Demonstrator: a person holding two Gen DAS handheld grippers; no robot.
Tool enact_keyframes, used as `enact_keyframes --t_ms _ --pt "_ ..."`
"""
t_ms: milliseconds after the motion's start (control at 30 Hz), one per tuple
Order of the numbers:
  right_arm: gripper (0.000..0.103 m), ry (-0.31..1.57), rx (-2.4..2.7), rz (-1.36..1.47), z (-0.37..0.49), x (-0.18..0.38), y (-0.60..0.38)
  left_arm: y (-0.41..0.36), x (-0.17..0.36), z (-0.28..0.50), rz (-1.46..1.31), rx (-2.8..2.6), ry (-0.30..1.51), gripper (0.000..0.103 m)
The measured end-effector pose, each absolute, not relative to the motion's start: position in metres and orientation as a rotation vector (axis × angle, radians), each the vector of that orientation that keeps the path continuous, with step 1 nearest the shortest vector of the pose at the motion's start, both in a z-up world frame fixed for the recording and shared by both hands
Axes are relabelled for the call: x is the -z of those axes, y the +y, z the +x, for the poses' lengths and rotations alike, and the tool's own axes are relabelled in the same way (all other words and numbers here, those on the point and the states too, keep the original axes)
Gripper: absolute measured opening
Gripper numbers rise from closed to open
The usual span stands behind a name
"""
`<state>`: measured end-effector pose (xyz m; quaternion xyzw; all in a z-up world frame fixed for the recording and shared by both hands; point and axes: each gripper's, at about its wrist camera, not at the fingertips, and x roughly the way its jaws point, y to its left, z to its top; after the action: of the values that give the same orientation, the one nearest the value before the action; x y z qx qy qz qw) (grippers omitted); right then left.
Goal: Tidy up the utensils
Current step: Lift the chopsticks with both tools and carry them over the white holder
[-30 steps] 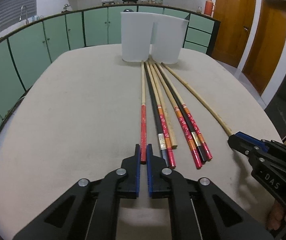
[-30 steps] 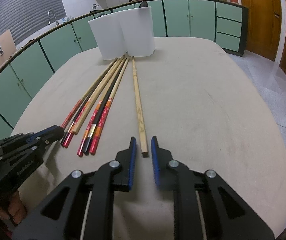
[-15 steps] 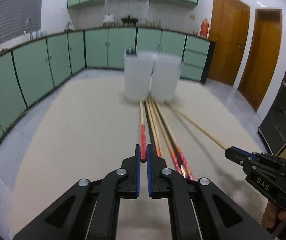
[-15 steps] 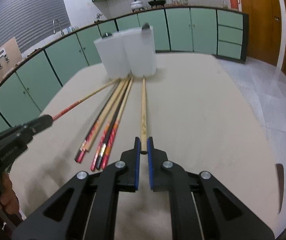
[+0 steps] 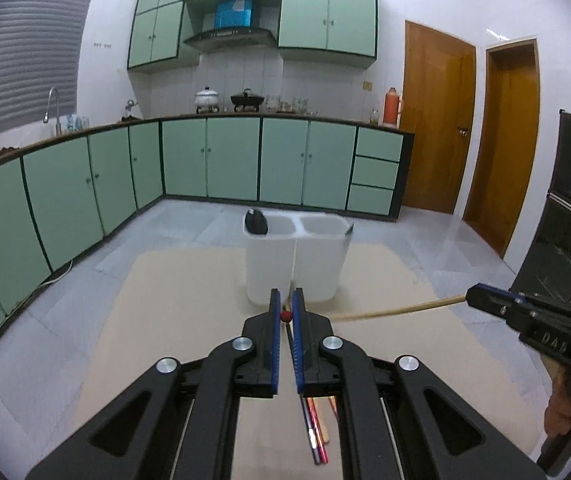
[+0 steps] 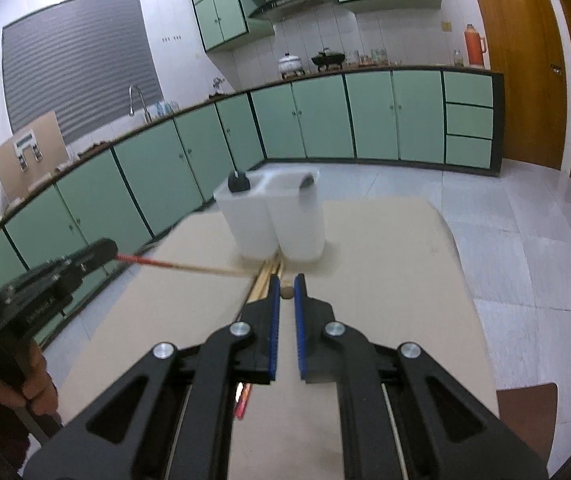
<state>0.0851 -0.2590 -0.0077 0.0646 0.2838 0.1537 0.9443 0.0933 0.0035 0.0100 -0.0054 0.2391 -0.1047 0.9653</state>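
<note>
My left gripper (image 5: 286, 307) is shut on the red-handled chopstick (image 5: 286, 316), seen end-on and lifted above the table; it also shows in the right wrist view (image 6: 153, 263). My right gripper (image 6: 286, 285) is shut on the plain wooden chopstick (image 6: 286, 292), also lifted; its shaft shows in the left wrist view (image 5: 397, 309). Both point toward the white two-compartment holder (image 5: 295, 260) at the table's far end, which also shows in the right wrist view (image 6: 275, 216). Several chopsticks (image 5: 315, 428) lie on the table below.
The beige table (image 5: 173, 312) has floor beyond its far edge. A dark object (image 5: 256, 222) sticks out of the holder's left compartment. Green cabinets (image 5: 205, 160) line the walls; wooden doors (image 5: 437, 120) stand at the right.
Both grippers have risen and tilted up, lifting their chopsticks off the table. The right gripper closed on the wooden chopstick a second ago.
</note>
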Motion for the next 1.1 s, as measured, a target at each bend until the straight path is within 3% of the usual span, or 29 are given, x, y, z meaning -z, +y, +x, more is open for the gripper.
enact_keyframes --t_ms 667,1100 --pt "0.006 0.558 -0.39 0.058 0.145 -0.074 -0.254 0.014 -0.057 0.138 -0.004 0.284 0.456 0.006" --pt "0.006 0.444 -0.442 0.054 0.165 -0.145 -0.259 0.014 -0.133 0.143 0.003 0.289 0.269 0.006"
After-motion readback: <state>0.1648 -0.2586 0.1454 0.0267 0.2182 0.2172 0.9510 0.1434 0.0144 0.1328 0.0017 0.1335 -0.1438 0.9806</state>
